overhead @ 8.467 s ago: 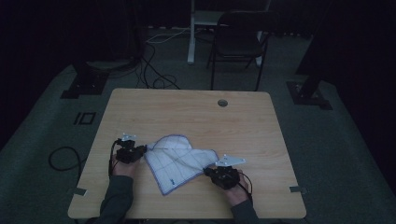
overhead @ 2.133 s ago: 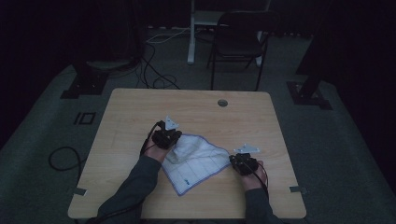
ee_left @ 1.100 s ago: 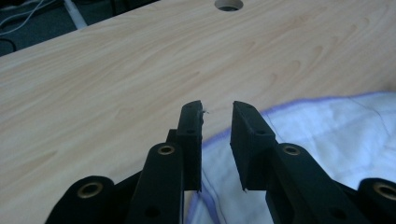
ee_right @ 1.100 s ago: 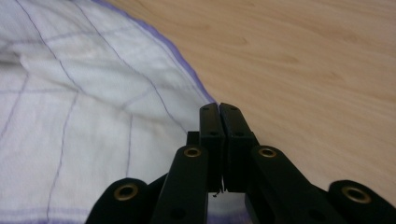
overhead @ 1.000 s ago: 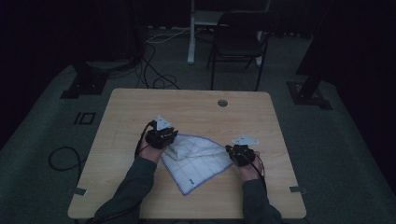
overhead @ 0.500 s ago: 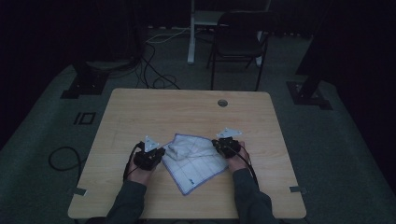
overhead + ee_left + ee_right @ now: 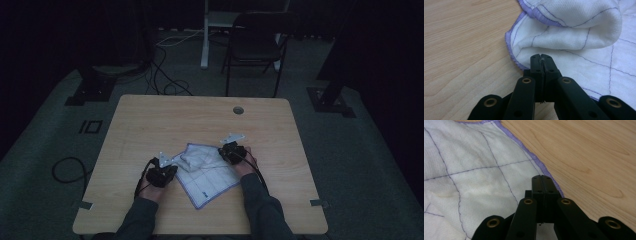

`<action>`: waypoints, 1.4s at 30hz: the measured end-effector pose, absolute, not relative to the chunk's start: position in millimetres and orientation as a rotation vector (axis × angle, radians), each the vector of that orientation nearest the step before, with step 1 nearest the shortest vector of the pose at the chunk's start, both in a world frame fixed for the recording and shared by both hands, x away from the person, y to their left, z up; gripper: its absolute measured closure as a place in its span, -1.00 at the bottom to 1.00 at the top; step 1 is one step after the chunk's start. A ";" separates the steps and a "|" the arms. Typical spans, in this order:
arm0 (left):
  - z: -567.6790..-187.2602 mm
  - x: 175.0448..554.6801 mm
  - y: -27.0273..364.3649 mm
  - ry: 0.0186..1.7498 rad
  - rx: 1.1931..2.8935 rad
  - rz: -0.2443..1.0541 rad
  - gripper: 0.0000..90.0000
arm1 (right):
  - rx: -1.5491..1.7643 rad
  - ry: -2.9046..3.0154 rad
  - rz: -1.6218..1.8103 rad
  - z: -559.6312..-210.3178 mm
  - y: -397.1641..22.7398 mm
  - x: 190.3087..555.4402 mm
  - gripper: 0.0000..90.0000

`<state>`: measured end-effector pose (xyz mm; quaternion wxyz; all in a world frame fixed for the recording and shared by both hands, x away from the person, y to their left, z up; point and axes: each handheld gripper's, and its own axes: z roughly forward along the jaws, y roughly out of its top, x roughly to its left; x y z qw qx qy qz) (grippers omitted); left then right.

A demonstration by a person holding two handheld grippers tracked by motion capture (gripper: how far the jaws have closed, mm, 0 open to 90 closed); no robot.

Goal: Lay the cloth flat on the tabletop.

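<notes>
A white cloth point(image 7: 207, 175) with thin grid lines and a purple hem lies on the wooden table point(image 7: 200, 115), one part folded over into a soft roll point(image 7: 579, 27). My left gripper point(image 7: 167, 167) sits at the cloth's left edge. Its jaws have just been closing and now meet on the hem point(image 7: 511, 53), with white fibres in the seam between them. My right gripper point(image 7: 231, 150) is at the cloth's upper right edge, jaws shut where the hem point(image 7: 531, 157) runs under them. In the right gripper view the cloth point(image 7: 474, 175) spreads flat to the left.
A round cable hole point(image 7: 238, 110) is in the table's far side. Bare wood point(image 7: 594, 157) lies to the right of the cloth. A chair point(image 7: 255, 45) and floor cables point(image 7: 165, 75) stand beyond the table.
The right gripper has slid left with the cloth's right edge, narrowing the cloth. The left gripper came back and down from the cloth's top to its left edge.
</notes>
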<state>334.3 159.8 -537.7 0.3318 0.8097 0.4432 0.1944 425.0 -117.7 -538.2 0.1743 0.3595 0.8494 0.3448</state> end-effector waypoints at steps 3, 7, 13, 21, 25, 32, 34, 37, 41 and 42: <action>-537.9 333.2 158.9 1.155 2.120 0.523 1.00 | 1.047 2.395 0.958 -537.5 -121.3 426.6 1.00; -538.4 332.9 159.6 1.158 2.111 0.518 1.00 | 1.086 2.370 0.936 -537.1 -131.1 428.6 1.00; -537.8 332.7 158.8 1.160 2.119 0.522 1.00 | 1.161 2.325 0.913 -536.8 -149.3 428.5 1.00; -537.3 328.0 152.1 1.120 2.144 0.502 1.00 | 1.181 2.300 0.870 -536.1 -167.3 425.8 1.00; -536.7 323.7 144.6 1.077 2.171 0.483 1.00 | 1.181 2.291 0.843 -535.5 -172.8 423.7 1.00; -534.6 318.0 133.8 1.015 2.187 0.451 1.00 | 1.204 2.264 0.846 -536.7 -183.4 415.0 1.00; -530.3 320.1 131.9 1.000 2.171 0.481 1.00 | 1.211 2.260 0.853 -537.1 -186.6 412.5 1.00; -518.2 333.3 132.5 1.015 2.125 0.527 0.99 | 1.223 2.254 0.862 -537.4 -189.3 409.8 1.00; -509.8 364.1 135.3 1.079 2.083 0.553 1.00 | 1.224 2.249 0.863 -537.7 -189.7 408.6 1.00; -510.4 371.6 135.0 1.090 2.087 0.549 1.00 | 1.223 2.248 0.863 -537.8 -189.6 408.5 1.00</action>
